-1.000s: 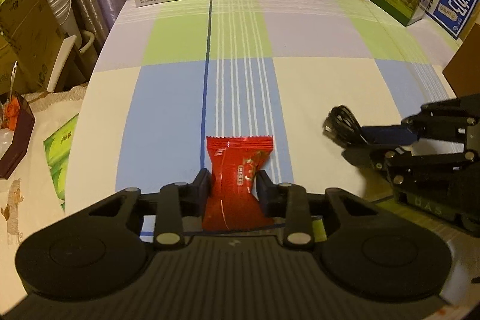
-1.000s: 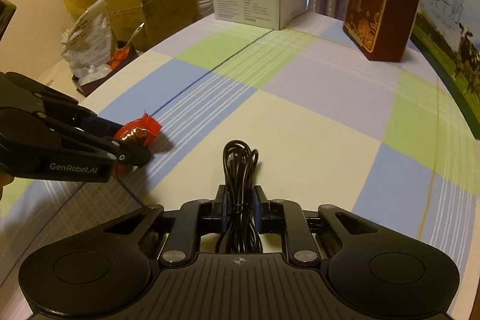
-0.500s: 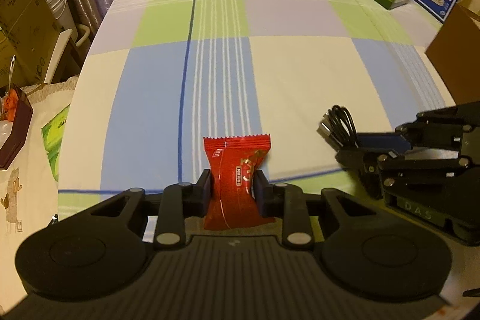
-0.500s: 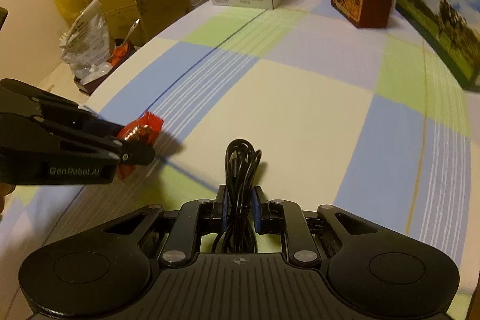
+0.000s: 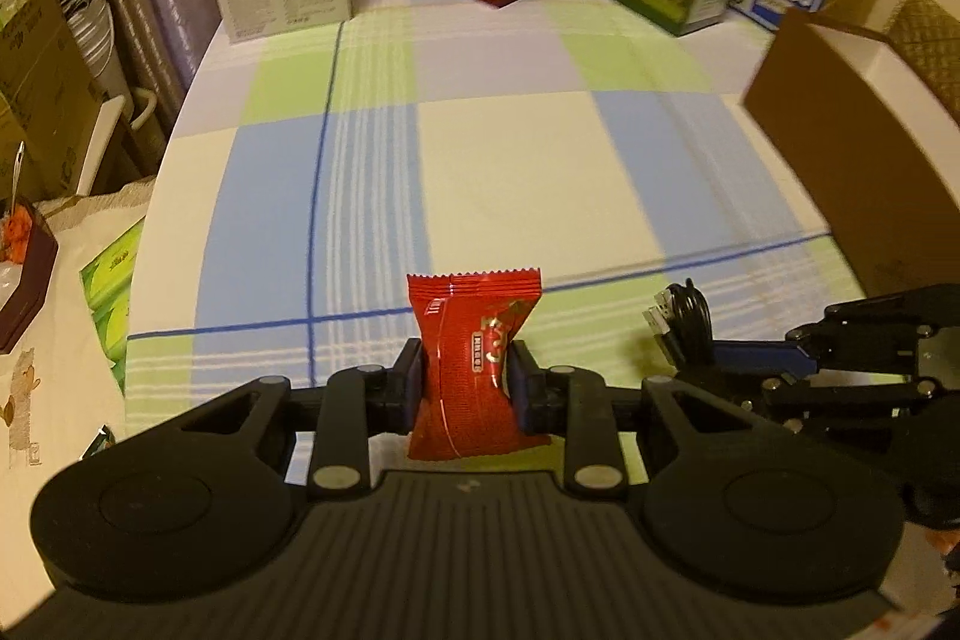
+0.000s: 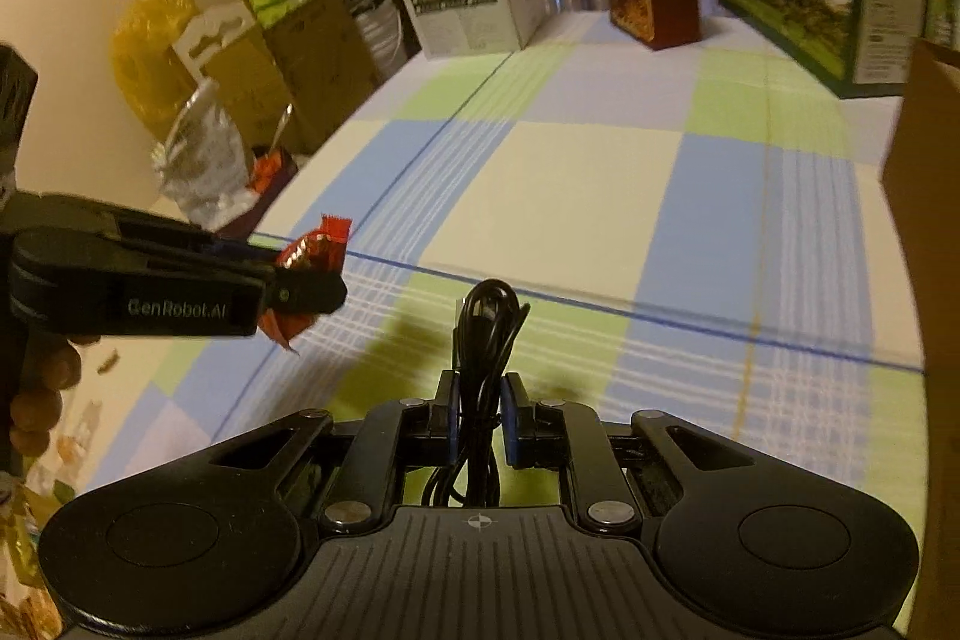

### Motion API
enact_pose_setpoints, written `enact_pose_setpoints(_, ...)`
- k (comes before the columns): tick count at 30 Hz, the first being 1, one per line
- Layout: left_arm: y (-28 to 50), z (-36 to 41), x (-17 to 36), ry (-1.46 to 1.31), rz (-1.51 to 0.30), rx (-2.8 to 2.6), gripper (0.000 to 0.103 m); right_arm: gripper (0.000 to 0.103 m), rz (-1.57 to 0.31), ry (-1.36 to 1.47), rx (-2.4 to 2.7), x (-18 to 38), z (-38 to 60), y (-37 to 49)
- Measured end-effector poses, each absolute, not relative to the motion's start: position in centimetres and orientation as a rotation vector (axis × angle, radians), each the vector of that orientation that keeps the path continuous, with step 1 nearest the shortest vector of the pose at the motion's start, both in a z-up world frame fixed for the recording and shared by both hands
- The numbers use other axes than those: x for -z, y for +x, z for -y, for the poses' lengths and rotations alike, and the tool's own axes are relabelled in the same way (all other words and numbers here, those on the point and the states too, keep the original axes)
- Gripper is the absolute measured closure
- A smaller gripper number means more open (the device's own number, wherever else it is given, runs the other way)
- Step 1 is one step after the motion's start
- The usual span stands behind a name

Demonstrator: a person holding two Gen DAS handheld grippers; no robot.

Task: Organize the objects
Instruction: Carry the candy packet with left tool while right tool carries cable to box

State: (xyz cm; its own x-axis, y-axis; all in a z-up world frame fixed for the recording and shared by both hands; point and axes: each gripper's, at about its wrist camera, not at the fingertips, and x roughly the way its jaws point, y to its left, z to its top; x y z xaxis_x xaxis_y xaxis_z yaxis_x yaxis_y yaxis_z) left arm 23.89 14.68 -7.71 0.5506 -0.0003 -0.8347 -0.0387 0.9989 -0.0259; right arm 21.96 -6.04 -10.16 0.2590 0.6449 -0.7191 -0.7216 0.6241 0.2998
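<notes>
**Left wrist view first: two pinched loads, both held clear of the cloth**

Left wrist view: your left gripper (image 5: 467, 381) has its fingers pinched on the waist of the red candy packet (image 5: 471, 367), which stands upright between the pads above the checked tablecloth (image 5: 498, 160). Only the crinkled middle is caught. If you swing fast, the slick wrapper may slide out, because the pads grip film, not the sweet inside. To your right the brown cardboard box (image 5: 840, 148) stands close; its wall could knock the packet's free top edge.

Right wrist view: your right gripper (image 6: 480, 415) is squeezed on the coiled black cable (image 6: 485, 340), the loops rising past the pads and more strands hanging below. A loose loop may slip out of the bundle and catch the box edge (image 6: 924, 196) at the right. The left gripper (image 6: 312, 289) with its packet (image 6: 315, 250) hangs just beside the cable's path, so crossing your hands risks a bump. If both loads go into the box, I judge that taking them one at a time is safer.
</notes>
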Motion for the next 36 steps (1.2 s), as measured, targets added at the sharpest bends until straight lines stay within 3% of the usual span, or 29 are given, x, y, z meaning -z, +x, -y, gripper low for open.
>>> enact_pose_setpoints(16, 18.5, -3.5, 1.9, -0.008, -0.882, 0.206, 0.079, 0.092, -0.814, 0.093, -0.790, 2.7, 20.9, 18.4)
enact_pose_setpoints(36, 22.7, 14.3, -1.0, 0.059, -0.783, 0.422, 0.079, 0.092, -0.688, -0.008, -0.545, -1.0, 38.3, 24.6)
